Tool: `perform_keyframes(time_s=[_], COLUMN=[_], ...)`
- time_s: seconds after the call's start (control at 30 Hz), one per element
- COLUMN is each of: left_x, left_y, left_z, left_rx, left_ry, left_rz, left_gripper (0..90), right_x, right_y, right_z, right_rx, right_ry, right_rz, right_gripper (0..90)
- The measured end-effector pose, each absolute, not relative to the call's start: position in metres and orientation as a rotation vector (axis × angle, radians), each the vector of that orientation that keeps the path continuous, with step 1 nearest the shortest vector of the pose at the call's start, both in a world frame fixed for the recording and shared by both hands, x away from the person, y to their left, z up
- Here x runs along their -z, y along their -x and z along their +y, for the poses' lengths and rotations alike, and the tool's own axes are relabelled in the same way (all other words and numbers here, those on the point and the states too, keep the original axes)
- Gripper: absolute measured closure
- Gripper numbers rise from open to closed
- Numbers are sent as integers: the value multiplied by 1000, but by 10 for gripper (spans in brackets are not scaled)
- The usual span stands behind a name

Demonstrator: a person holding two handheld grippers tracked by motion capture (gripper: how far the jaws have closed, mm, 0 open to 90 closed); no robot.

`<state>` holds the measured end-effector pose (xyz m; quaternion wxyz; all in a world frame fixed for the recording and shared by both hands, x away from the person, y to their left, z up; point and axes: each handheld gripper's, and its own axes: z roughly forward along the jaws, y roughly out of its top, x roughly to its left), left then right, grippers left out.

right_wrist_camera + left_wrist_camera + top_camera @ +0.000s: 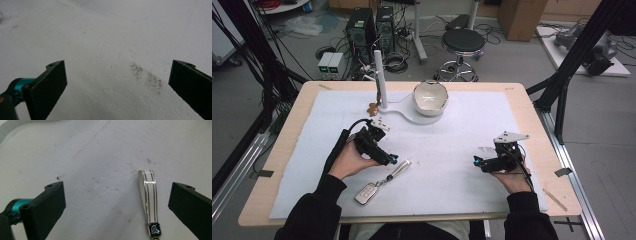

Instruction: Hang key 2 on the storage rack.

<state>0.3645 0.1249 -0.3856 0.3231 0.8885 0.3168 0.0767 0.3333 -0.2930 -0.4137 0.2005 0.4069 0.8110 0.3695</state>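
A car key fob [366, 192] lies on the white mat near the front edge, joined to a white and silver strap tag [400, 170] that points up and right. In the left gripper view the strap tag [148, 197] lies flat between the wide-apart jaws, close to the right-hand one. My left gripper [395, 160] is open, its tips just left of the tag. My right gripper [475, 161] is open at the right of the mat, and my right gripper [117, 82] has only bare mat between its jaws.
A white stand with an upright post [379, 80] and a white bowl [430, 97] sits at the back middle of the mat. A small brown item [372, 107] hangs by the post. The wooden table edge [557, 165] runs along the right.
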Motion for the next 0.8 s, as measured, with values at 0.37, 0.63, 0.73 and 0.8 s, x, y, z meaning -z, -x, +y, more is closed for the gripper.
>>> perform_keyframes(time_s=[0.37, 0.63, 0.73, 0.8], left_x=[398, 406, 408, 408], left_y=[-356, -354, -352, -351], left_z=[108, 101, 98, 97], left_rx=[-175, -139, -153, -169], left_ry=[-2385, -2381, -2403, -2415], left_rz=[826, 845, 835, 819], left_gripper=[19, 88, 89, 92], right_x=[414, 414, 413, 414], right_y=[-333, -333, -333, -333], right_z=[-293, -294, -293, -293], right_rx=[-1033, -1032, -1032, -1033], right_ry=[-1136, -1137, -1139, -1139], right_rz=[2269, 2268, 2269, 2272], right_gripper=[8, 7, 8, 8])
